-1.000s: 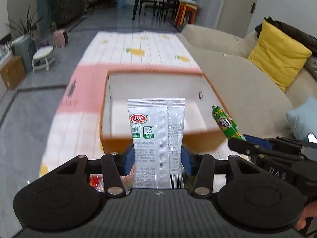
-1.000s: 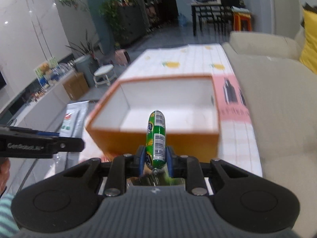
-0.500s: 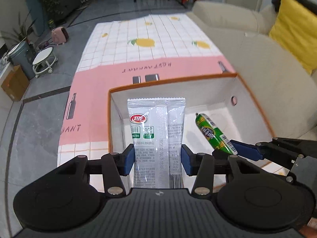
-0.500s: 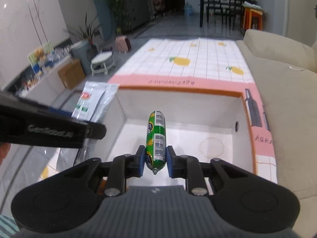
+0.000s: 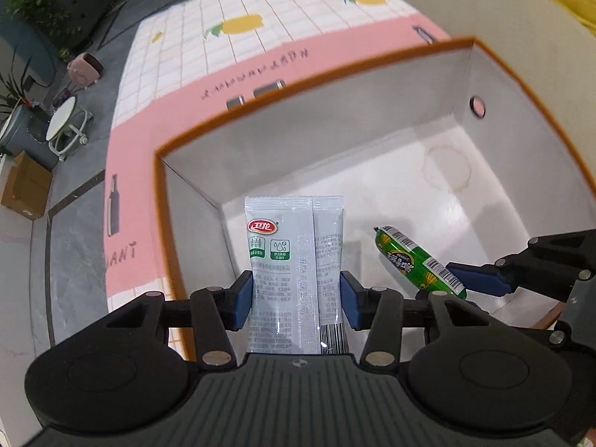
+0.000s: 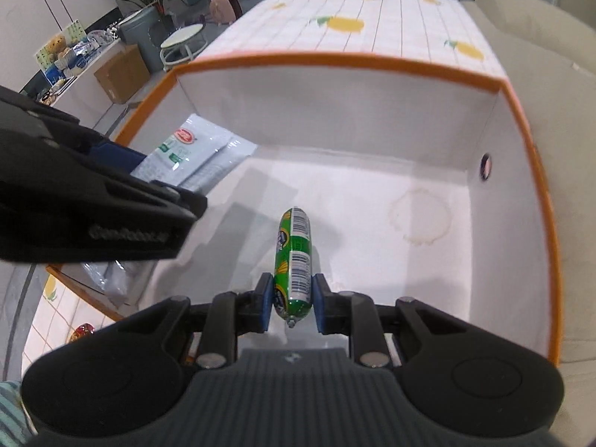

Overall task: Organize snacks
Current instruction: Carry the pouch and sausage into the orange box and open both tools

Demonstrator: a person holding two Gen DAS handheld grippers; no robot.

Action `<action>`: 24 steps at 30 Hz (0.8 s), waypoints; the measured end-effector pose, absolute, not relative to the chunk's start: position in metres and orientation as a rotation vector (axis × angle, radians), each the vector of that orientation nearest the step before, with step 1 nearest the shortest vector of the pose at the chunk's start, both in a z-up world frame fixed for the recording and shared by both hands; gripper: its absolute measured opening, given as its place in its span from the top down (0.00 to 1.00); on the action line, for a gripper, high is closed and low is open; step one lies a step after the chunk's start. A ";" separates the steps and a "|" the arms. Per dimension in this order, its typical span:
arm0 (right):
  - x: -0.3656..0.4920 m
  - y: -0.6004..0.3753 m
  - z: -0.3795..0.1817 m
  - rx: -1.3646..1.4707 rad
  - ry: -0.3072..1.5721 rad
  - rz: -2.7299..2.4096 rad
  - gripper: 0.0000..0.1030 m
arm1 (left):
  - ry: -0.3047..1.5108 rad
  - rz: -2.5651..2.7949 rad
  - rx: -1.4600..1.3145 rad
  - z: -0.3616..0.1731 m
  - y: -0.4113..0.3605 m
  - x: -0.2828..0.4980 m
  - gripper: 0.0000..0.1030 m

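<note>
Orange-rimmed box (image 6: 536, 171) has just a ring stain inside. Left gripper (image 5: 296, 300) clamps the white sachet (image 5: 294, 260) by its left wall; right gripper (image 6: 289, 303) pinches the green sausage (image 6: 293, 260) mid-box, walls well apart.

Soft indoor light, fisheye-warped edges

Left gripper (image 5: 297, 300) clamped on white snack sachet (image 5: 296, 260) at lower centre, over orange-rimmed white box (image 5: 335, 149); green sausage stick (image 5: 417, 260) pinched at right.
</note>
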State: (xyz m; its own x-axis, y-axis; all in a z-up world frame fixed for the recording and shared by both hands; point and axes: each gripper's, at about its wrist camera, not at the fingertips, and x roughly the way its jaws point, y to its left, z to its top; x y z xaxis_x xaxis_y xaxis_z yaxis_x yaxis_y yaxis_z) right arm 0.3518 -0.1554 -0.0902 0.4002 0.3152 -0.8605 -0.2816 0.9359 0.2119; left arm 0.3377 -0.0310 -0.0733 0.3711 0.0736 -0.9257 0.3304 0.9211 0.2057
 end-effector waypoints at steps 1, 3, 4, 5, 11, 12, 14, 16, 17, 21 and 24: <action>0.353 -0.155 -0.093 0.040 1.110 0.386 0.82 | 1.195 -0.168 0.394 -0.078 -0.031 0.338 0.47; 0.354 -0.154 -0.094 0.061 1.128 0.390 0.82 | 1.205 -0.155 0.400 -0.084 -0.029 0.338 0.47; 0.356 -0.154 -0.096 0.063 1.137 0.390 0.82 | 1.210 -0.150 0.398 -0.087 -0.028 0.338 0.47; 0.357 -0.153 -0.097 0.065 1.142 0.387 0.81 | 1.212 -0.149 0.395 -0.089 -0.027 0.337 0.47; 0.360 -0.150 -0.101 0.080 1.170 0.389 0.81 | 1.203 -0.136 0.377 -0.090 -0.021 0.336 0.46; 0.361 -0.150 -0.101 0.078 1.174 0.388 0.81 | 1.201 -0.135 0.376 -0.089 -0.021 0.336 0.46; 0.362 -0.149 -0.100 0.078 1.179 0.386 0.79 | 1.195 -0.134 0.379 -0.087 -0.022 0.335 0.42; 0.363 -0.150 -0.098 0.082 1.178 0.383 0.78 | 1.188 -0.141 0.366 -0.084 -0.020 0.334 0.39; 0.364 -0.151 -0.097 0.081 1.180 0.380 0.74 | 1.189 -0.141 0.358 -0.082 -0.019 0.334 0.39; 0.366 -0.153 -0.092 0.072 1.164 0.359 0.63 | 1.166 -0.142 0.357 -0.074 -0.019 0.328 0.35; 0.364 -0.157 -0.086 0.075 1.154 0.328 0.54 | 1.138 -0.136 0.341 -0.064 -0.016 0.323 0.35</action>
State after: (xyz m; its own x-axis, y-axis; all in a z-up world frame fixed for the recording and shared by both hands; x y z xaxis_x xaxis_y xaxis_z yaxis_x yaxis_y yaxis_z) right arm 0.3640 -0.1569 -0.0859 0.3633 0.2928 -0.8845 -0.2165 0.9499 0.2255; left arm 0.3232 -0.0158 -0.0641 0.4177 0.0665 -0.9061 0.2778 0.9402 0.1971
